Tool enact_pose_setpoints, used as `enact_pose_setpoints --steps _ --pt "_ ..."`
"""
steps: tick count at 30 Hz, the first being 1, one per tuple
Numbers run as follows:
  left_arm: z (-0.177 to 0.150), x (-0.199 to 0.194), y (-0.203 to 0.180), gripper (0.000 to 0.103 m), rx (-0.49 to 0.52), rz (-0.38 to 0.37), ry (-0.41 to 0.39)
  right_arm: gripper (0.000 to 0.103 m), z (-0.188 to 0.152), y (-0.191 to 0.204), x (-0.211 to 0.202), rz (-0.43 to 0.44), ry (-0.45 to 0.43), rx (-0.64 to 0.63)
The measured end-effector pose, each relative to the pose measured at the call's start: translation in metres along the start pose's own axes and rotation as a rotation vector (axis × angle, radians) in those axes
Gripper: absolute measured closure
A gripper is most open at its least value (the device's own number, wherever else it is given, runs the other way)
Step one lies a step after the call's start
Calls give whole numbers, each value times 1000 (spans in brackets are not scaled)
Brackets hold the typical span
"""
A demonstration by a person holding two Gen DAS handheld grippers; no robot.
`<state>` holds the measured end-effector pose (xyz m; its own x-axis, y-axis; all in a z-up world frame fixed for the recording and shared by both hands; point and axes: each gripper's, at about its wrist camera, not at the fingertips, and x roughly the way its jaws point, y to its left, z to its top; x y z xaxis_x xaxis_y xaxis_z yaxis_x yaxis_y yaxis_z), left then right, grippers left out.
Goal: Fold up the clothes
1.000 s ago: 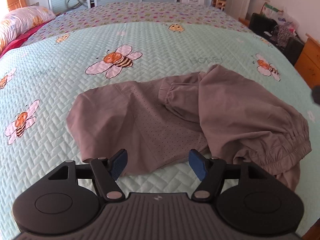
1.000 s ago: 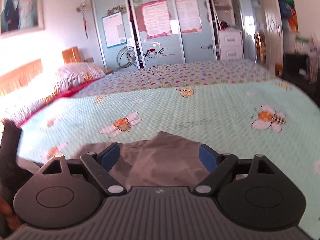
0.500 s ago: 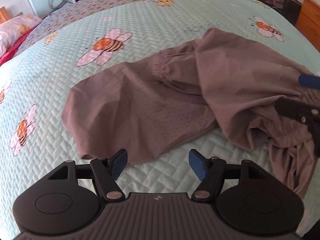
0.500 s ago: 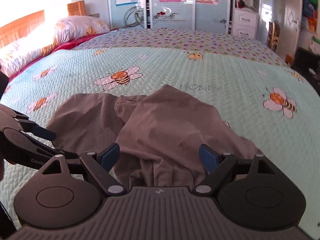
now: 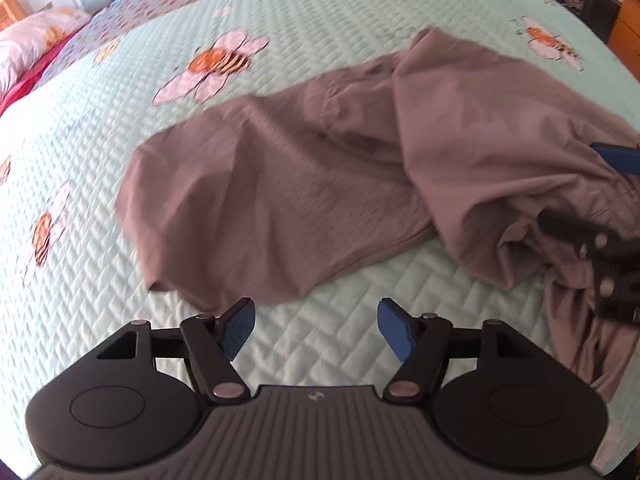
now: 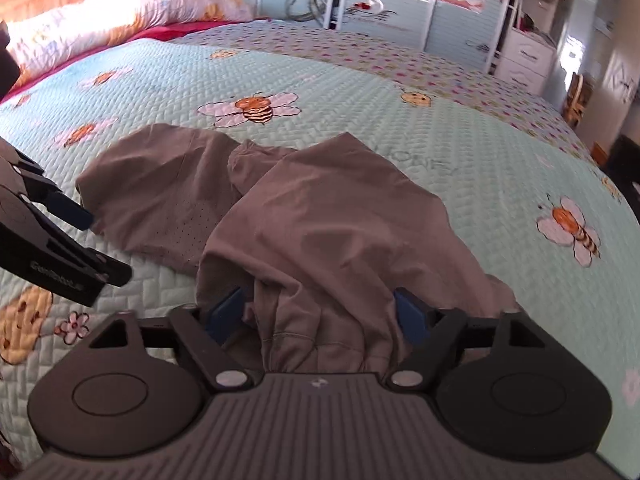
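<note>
A crumpled grey-brown garment point(image 5: 320, 168) lies on the bed, one part folded over another, with a gathered elastic band at its right end. My left gripper point(image 5: 316, 330) is open and empty, just short of the garment's near left edge. My right gripper point(image 6: 320, 316) is open, with the bunched elastic end of the garment point(image 6: 320, 240) lying between its fingers. The right gripper also shows at the right edge of the left wrist view point(image 5: 600, 216), over the gathered end. The left gripper shows at the left of the right wrist view point(image 6: 60, 236).
The bed has a mint quilted cover with bee prints point(image 5: 360, 32). Pillows point(image 6: 120, 12) and a wooden headboard lie at the far left. Wardrobe doors point(image 6: 400, 0) and white drawers point(image 6: 528, 52) stand beyond the bed. A wooden cabinet point(image 5: 628, 32) is at the bed's right side.
Both grippers have moved down and closer to the garment. The right gripper's fingers now straddle the bunched elastic end. Both stay open.
</note>
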<state>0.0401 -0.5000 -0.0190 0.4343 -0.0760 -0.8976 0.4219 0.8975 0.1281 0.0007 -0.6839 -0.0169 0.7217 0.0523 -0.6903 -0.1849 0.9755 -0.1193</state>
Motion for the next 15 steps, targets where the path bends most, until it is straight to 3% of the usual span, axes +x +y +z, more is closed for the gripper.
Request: enact_pose_setpoints --steps 1,2,5,10,15 --pt "-1 0 3 33 -7 9 5 75 0 -3 2 -15 0 2" --pt "-2 0 6 33 -14 15 5 85 0 -10 1 -19 -9 25" --pt "-3 -4 11 33 -25 18 -7 90 5 -39 -14 0 -90 166" --pt "-8 -9 10 33 -17 2 -19 93 12 -95 -43 -63 -226 410" --pt "-14 -9 10 33 -2 -14 -20 95 -8 -157 -62 -89 -329 719"
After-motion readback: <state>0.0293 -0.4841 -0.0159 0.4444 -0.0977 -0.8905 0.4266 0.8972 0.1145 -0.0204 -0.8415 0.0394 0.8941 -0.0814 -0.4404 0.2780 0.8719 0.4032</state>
